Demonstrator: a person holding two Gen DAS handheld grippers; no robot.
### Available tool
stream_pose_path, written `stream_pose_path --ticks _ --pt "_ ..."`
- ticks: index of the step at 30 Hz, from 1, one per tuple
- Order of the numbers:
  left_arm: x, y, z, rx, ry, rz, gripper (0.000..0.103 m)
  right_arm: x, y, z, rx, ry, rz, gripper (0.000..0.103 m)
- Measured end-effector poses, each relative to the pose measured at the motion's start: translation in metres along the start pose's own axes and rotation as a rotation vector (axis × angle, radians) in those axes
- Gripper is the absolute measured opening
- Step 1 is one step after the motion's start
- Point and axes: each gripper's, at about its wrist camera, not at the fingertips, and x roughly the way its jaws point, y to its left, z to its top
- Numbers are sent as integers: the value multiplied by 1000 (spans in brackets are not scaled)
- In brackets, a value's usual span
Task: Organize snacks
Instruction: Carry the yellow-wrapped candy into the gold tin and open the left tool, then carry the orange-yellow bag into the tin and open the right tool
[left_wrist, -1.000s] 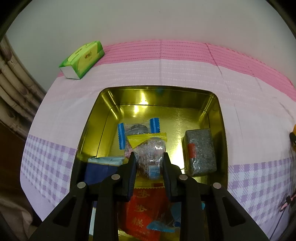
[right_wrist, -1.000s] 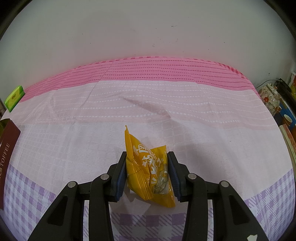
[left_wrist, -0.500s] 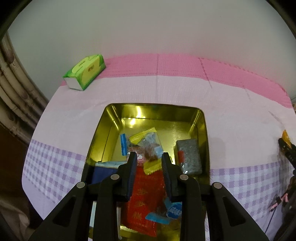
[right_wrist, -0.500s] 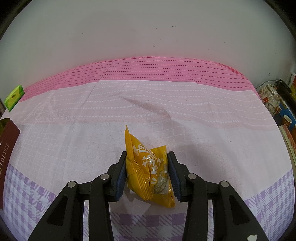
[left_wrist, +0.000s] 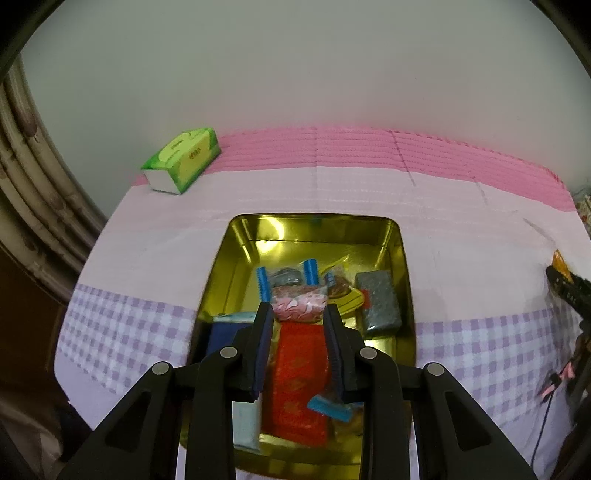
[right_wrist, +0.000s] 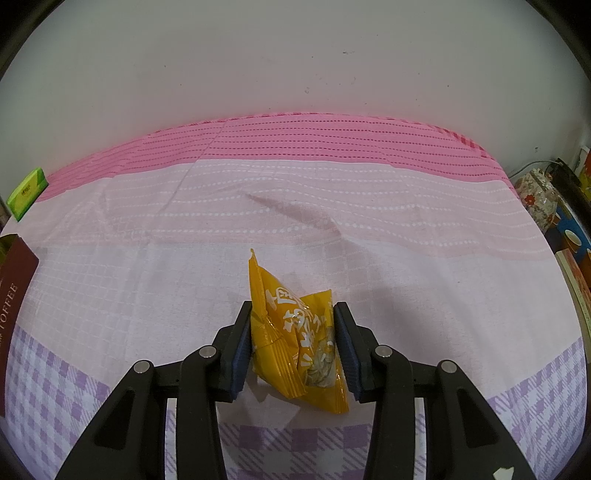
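A gold tin (left_wrist: 402, 258) sits on the pink and lilac cloth and holds several snacks: a grey block (left_wrist: 378, 302), a red packet (left_wrist: 301, 376), a pink packet (left_wrist: 299, 308), a blue-ended clear packet (left_wrist: 286, 277) and a yellow-ended packet (left_wrist: 341, 288). My left gripper (left_wrist: 298, 310) hangs over the tin's near half, its jaws a narrow gap apart with nothing between them. My right gripper (right_wrist: 294, 308) is shut on an orange-yellow snack packet (right_wrist: 295, 328) resting on the cloth. It also shows at the right edge of the left wrist view, right of the tin.
A green tissue pack (left_wrist: 183, 158) lies at the cloth's far left corner by the wall. The tin's brown side, lettered TOFFEE (right_wrist: 14, 295), is at the left edge of the right wrist view. Cluttered items (right_wrist: 539, 195) stand past the table's right end.
The yellow-ended packet left my left gripper's jaws and now lies in the tin. The left gripper has risen and pulled back from the tin. The right gripper and its packet have not moved.
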Motion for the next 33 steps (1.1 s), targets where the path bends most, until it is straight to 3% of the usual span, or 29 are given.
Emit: stream_pose_path --ticks 21,27,33 --pt "-9 48 -35 -69 -23 87 39 -14 12 6 37 -3 -30 32" --pt "-7 61 -43 -103 -9 92 40 -41 47 20 -1 -36 59 32" --pt "-7 75 -47 -144 1 96 45 -66 125 30 -112 -50 215 32"
